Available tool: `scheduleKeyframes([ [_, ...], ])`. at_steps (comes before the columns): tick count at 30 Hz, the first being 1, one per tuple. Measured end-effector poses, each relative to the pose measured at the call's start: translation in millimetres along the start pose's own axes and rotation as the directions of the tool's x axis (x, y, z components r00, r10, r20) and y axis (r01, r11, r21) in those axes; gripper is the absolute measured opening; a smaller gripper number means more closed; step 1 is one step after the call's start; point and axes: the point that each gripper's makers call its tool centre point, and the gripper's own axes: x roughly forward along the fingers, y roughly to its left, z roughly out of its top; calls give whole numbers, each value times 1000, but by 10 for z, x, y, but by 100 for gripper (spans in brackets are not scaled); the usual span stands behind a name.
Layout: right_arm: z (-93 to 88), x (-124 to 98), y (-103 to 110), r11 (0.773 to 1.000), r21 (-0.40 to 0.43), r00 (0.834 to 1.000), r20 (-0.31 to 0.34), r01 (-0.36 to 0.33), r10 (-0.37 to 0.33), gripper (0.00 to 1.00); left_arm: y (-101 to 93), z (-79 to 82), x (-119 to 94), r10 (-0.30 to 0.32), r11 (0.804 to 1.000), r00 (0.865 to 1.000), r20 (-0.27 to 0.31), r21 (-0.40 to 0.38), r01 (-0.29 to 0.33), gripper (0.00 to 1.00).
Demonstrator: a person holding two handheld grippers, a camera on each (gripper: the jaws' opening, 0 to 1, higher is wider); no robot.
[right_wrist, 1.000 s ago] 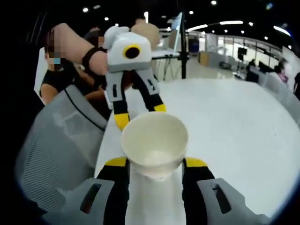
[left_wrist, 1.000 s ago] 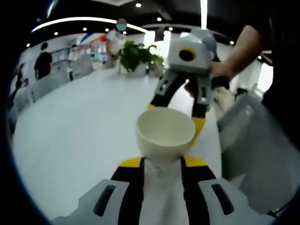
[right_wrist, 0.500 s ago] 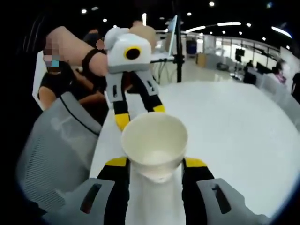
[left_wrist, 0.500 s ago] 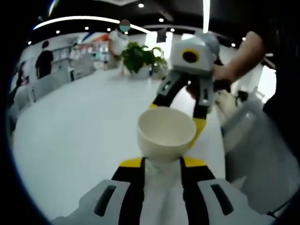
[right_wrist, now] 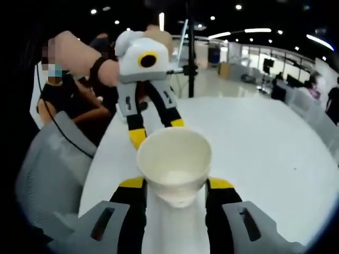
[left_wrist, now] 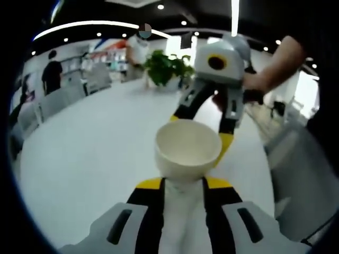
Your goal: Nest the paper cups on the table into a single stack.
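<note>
Left gripper view: the white desk (left_wrist: 90, 153) runs wide and bare to the left of the paper cup (left_wrist: 187, 151), with plenty of room out to its far curved edge. Past that edge stands a green plant (left_wrist: 168, 67), up and left of the cup. To the right of the cup the desk edge comes close, and a grey chair back (left_wrist: 304, 174) sits just beyond it.

The left claw (left_wrist: 183, 186) pinches the cup low on its body, yellow-tipped jaws pressed against either side. The cup's long axis runs straight out along the jaws, and its open mouth faces away from the camera. Behind the cup's rim comes the right claw (left_wrist: 204, 135), held in a hand (left_wrist: 254, 84), its two jaws straddling the rim's far side.

Right gripper view: a grey chair (right_wrist: 50, 169) sits left of the cup (right_wrist: 175, 164), beyond the near desk edge (right_wrist: 98, 159); open white desk spreads to the cup's right. The right claw (right_wrist: 175, 186) grips the cup's lower body on both sides, mouth pointing forward. Just behind the rim, up and left, the left claw (right_wrist: 156, 132) hangs with jaws spread.
</note>
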Motion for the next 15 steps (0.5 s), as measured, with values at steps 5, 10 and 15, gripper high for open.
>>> scheduleKeyframes([
  [5, 5, 63, -221, 1000, 24, 1000, 8, 18, -19, 40, 191, 22, 53, -1, 1000, 1000, -6, 5, 1, 25],
  [10, -31, 125, -354, 999, 30, 1000, -1, 21, -21, 40, 342, 3, 127, -5, 1000, 1000, -16, 9, 5, 25],
  [15, -95, 181, -466, 999, 37, 1000, -4, 21, -20, 40, 451, -18, 181, -6, 1000, 1000, -16, 0, 6, 26],
])
